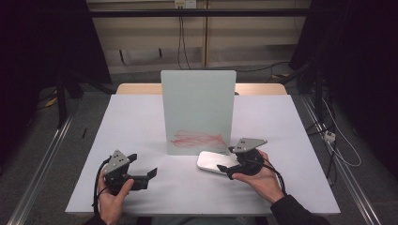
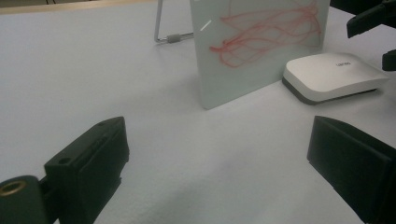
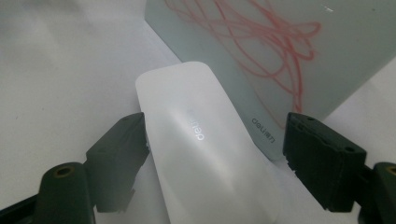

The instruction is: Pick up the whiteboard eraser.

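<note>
A pale glass board (image 1: 198,108) stands upright mid-table, with red scribbles (image 1: 199,139) across its lower part. A white eraser (image 1: 211,161) lies flat just in front of its right corner. My right gripper (image 1: 227,159) reaches in from the right, and the eraser (image 3: 196,154) lies between its jaws. In the right gripper view (image 3: 215,135) the left jaw is at the eraser's edge and the right jaw stands off it, close to the board (image 3: 289,46). My left gripper (image 1: 143,165) rests low at the front left, open and holding nothing (image 2: 219,135), and faces the board (image 2: 261,56) and eraser (image 2: 331,74).
The white tabletop (image 1: 141,122) lies bare to the left of the board and along the front edge. A wire stand (image 2: 163,37) props the board from behind. Dark floor, rails and cables surround the table.
</note>
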A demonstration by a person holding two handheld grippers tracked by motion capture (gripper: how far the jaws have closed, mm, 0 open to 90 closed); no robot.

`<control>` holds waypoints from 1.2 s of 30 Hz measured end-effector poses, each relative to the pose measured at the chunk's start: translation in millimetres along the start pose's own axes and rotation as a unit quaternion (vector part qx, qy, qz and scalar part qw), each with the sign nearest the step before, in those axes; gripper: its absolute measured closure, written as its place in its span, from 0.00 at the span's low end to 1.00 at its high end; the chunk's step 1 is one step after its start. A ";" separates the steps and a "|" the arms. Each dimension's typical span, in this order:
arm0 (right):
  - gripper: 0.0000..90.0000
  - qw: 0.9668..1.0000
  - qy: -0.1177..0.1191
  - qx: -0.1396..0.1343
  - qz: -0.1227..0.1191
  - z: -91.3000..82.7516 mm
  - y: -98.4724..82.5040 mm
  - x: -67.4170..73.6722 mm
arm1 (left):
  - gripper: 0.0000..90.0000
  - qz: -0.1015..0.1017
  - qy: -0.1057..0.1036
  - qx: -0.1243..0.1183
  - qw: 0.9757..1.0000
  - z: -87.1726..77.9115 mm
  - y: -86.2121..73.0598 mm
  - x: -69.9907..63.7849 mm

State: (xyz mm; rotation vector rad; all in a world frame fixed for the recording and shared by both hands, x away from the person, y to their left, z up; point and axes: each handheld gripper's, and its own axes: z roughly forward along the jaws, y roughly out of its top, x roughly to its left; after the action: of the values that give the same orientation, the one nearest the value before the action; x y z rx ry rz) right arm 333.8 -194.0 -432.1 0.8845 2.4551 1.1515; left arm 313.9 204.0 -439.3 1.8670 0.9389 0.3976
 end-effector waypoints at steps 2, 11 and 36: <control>0.26 1.000 0.001 0.001 -0.001 1.0 0.6 -0.8 | 0.06 0.000 -0.001 0.000 1.000 0.1 -0.1 -0.2; 0.26 0.999 0.023 0.018 -0.026 11.7 4.0 -3.9 | 0.06 0.003 -0.001 0.003 1.000 0.2 -0.2 -0.2; 0.21 0.992 0.046 0.083 -0.085 39.4 9.3 -3.5 | 0.06 0.004 -0.005 0.005 1.000 1.3 -0.6 -0.7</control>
State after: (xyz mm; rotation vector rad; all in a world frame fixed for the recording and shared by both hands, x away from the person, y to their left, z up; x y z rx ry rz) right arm 359.6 -168.3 -450.2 0.6623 2.6730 0.9619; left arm 314.0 202.8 -440.4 1.8815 0.9273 0.3883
